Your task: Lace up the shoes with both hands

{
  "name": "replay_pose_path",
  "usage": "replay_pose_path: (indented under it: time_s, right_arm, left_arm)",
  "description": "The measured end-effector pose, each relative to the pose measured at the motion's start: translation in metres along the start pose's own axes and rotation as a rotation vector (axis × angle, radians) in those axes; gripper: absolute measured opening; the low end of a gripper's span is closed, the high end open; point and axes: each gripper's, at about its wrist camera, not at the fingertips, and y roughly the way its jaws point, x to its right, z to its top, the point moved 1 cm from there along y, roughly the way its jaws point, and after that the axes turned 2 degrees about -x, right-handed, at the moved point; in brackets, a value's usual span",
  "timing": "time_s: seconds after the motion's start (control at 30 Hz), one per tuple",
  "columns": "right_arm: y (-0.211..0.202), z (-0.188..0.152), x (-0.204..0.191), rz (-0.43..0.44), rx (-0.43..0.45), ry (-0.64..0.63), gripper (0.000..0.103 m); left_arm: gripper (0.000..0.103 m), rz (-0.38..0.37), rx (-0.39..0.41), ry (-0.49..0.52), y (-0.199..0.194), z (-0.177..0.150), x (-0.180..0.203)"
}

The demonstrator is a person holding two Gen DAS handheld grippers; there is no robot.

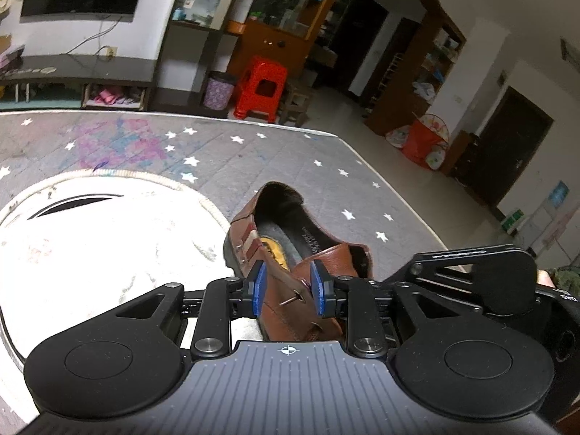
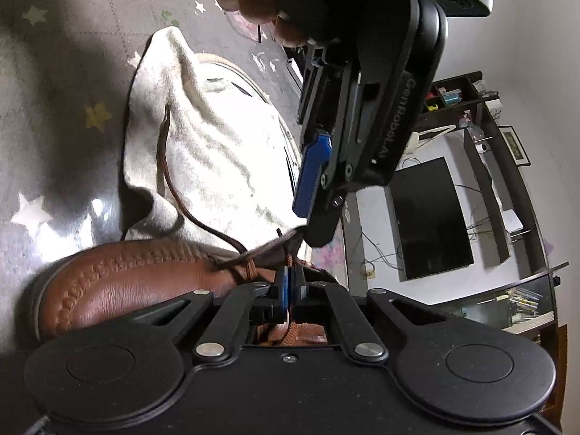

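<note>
The brown leather shoe (image 1: 290,253) sits on the star-print mat (image 1: 224,152), at about 3 o'clock from the white towel (image 1: 90,253). The left gripper (image 1: 289,290) straddles the stiff tongue flap, jaws apart, maybe just touching. The right gripper (image 2: 290,288) is pinched tight on the thin brown lace (image 2: 290,264). That lace looks limp and probably slippery, so it's best held near the tip.

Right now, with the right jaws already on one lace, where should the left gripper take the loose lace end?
Grip the loose lace on its free stretch over the white cloth, just before it reaches the shoe. There it lies alone, clear of the crossings at the eyelets. Come from above, jaws across the strand. The left gripper now straddles the shoe's flap, so it would need to release first.
</note>
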Motion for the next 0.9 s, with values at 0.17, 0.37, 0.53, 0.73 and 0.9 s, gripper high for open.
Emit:
replay_pose_path:
  time_s: [0.17,0.37,0.53,0.73,0.9]
  right_arm:
    - [0.000,-0.003,0.001,-0.002,0.001,0.012,0.002]
    - [-0.001,-0.004,0.001,-0.005,0.006,0.011,0.002]
    - [-0.001,-0.004,0.000,-0.008,0.009,0.003,0.002]
    - [0.000,-0.004,-0.001,-0.010,0.015,-0.001,0.001]
    - [-0.002,-0.002,-0.001,-0.030,0.015,0.011,0.002]
  left_arm:
    - [0.026,0.012,-0.017,0.148,-0.005,-0.002,0.012]
    - [0.026,0.083,-0.072,0.402,0.001,-0.007,0.034]
    - [0.025,0.146,-0.122,0.596,0.020,-0.016,0.050]
    - [0.005,0.179,-0.125,0.664,0.030,-0.025,0.052]
    - [0.003,0.256,-0.084,0.621,0.031,-0.032,0.052]
